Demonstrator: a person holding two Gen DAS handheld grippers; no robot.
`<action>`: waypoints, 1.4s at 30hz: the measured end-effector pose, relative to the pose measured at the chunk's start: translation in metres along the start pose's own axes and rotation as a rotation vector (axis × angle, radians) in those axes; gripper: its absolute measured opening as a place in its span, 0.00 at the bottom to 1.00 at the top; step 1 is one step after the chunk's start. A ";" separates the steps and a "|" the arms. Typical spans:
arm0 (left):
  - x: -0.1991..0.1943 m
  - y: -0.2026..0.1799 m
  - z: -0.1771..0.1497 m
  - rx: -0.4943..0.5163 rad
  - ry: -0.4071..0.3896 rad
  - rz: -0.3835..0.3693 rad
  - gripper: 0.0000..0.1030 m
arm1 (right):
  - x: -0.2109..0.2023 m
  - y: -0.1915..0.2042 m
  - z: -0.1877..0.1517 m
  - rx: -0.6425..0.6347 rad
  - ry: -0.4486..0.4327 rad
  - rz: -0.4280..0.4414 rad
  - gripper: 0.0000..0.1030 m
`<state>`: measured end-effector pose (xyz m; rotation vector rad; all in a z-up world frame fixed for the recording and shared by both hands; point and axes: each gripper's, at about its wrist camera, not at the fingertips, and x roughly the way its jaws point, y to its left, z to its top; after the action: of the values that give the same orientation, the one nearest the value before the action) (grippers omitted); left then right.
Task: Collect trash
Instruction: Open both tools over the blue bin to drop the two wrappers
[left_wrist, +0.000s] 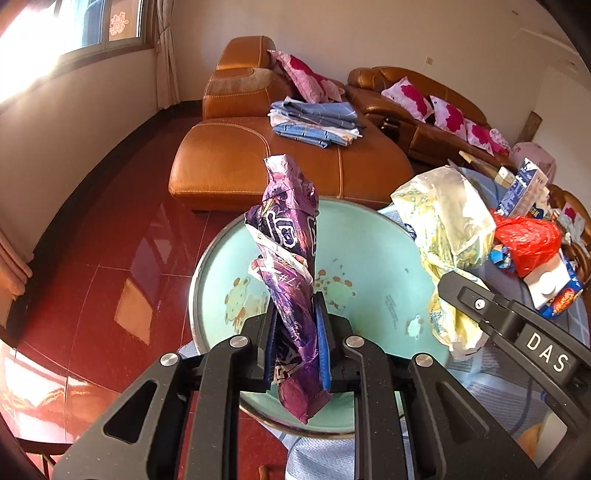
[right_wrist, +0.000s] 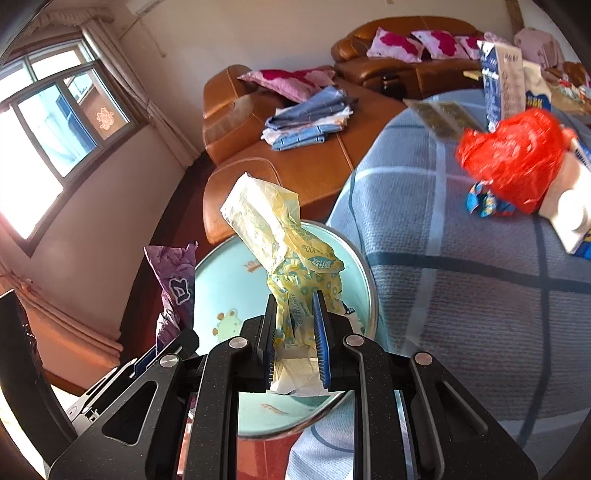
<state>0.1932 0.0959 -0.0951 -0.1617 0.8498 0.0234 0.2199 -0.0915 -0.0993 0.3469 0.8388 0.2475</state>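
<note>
Wrappers gripped over the teal basin — left gripper pinches the purple wrapper, right gripper the yellow wrapper; you release both next.

Only lettering I can actually read is "DAS" in white on the black body of my right gripper, seen from the left wrist cam. The purple wrapper in my left gripper has big blocky white characters and something like "#1", but it's too crumpled to be sure. The yellow wrapper in the right one shows "100" plus small print I can't make out. The blue-and-white carton has print, unreadable.
</note>
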 end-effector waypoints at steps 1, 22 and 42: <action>0.003 0.000 0.001 -0.001 0.005 0.001 0.17 | 0.003 0.000 0.000 0.000 0.006 0.003 0.19; 0.025 0.001 -0.006 0.011 0.053 0.034 0.18 | -0.026 -0.023 0.005 0.055 -0.056 0.071 0.35; -0.029 -0.038 -0.012 0.068 -0.040 0.091 0.75 | -0.105 -0.068 -0.015 0.098 -0.175 0.001 0.48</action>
<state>0.1688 0.0582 -0.0763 -0.0584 0.8168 0.0825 0.1467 -0.1874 -0.0642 0.4535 0.6794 0.1743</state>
